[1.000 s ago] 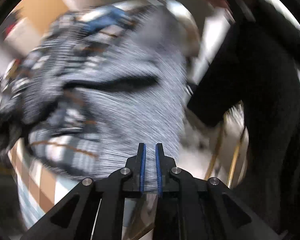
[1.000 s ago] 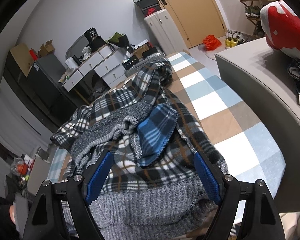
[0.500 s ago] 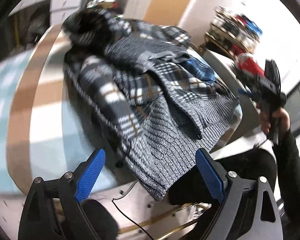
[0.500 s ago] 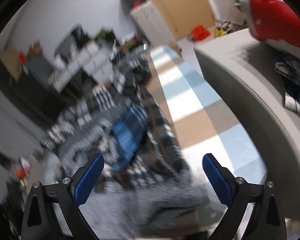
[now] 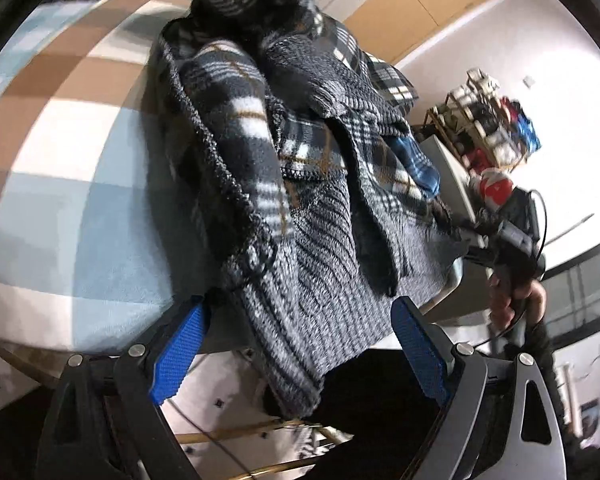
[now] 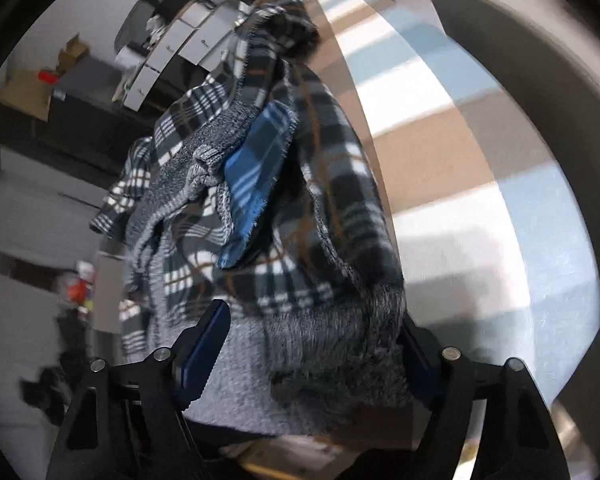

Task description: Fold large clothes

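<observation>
Knitwear is filling the near part of both wrist views. The left gripper (image 5: 296, 356) is hanging with its jaws spread wide and released, the blue pads clear of any cloth. Straight ahead of it, between the jaws, the ribbed hem of a grey knit sweater (image 5: 312, 280) is drooping over the near edge of a bed (image 5: 60, 216) covered in blue, white and tan checks.

The right gripper (image 6: 312, 356) is sitting low over the same hem at its right end, and its jaws have just been closing. Grey knit is bunching between them, with the right pad half buried in it, yet motion blur makes it impossible to tell whether the pads are already pressing. In the left view this gripper is showing at the far right, carried by a person's hand (image 5: 520, 300), right at the sweater's right corner.

Beyond the hem, a dark plaid fleece garment (image 5: 256, 120) is lying tangled on top of the sweater, with a bright blue plaid patch (image 6: 256, 168) showing in the middle. The pile's long axis is running away from both grippers toward the far end of the bed.

Judging from this, the hem is lying crosswise in front of the jaws, the right hand is nearer to a grip, and the left needs to travel forward to the hem's left corner.
</observation>
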{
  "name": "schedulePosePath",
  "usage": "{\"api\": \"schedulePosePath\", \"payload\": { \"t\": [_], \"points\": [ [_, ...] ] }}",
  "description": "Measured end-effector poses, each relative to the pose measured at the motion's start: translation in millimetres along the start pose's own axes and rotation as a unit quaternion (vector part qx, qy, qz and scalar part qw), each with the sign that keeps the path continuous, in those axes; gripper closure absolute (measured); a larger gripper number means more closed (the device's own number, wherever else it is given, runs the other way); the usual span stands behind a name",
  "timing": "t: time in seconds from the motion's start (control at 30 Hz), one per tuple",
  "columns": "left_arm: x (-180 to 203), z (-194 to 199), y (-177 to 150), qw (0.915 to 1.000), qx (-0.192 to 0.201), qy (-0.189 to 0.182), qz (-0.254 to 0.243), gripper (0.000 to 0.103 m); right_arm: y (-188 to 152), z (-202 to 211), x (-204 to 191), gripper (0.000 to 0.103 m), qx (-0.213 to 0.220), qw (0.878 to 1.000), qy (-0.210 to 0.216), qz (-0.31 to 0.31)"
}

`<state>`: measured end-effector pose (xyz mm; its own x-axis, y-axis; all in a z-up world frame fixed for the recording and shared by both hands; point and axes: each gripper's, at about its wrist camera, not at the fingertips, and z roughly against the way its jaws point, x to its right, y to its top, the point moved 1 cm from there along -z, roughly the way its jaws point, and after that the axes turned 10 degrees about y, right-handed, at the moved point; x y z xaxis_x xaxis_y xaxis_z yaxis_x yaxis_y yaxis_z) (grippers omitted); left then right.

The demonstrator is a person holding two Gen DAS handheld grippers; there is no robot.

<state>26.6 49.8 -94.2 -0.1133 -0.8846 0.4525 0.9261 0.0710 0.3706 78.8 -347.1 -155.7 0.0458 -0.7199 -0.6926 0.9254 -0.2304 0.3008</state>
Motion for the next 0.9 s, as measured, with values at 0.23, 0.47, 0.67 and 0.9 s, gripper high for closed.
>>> {"api": "schedulePosePath", "payload": {
  "t": [0.23, 0.47, 0.67, 0.9],
  "points": [
    [-18.9, -3.4, 0.0, 0.9966, 0.017, -0.024, 0.077, 0.096, -3.5, -4.6, 0.5, 0.089, -0.015, 1.000, 0.004, -0.001],
    [-45.4, 23.5, 3.9, 0.9913, 0.009, -0.072, 0.110, 0.099, -17.3, 26.5, 2.8, 0.093, 0.033, 0.994, 0.097, -0.037],
    [-80.8, 61.6, 3.7, 0.9898, 0.028, -0.068, 0.122, 0.099, -48.3, 34.9, 5.6, 0.093, 0.030, 0.986, 0.152, -0.067],
    [-103.7, 90.1, 2.9, 0.9859, 0.035, -0.089, 0.138, 0.099, -83.0, 46.8, -11.8, 0.094, 0.025, 0.976, 0.199, -0.082]
  ]
}}
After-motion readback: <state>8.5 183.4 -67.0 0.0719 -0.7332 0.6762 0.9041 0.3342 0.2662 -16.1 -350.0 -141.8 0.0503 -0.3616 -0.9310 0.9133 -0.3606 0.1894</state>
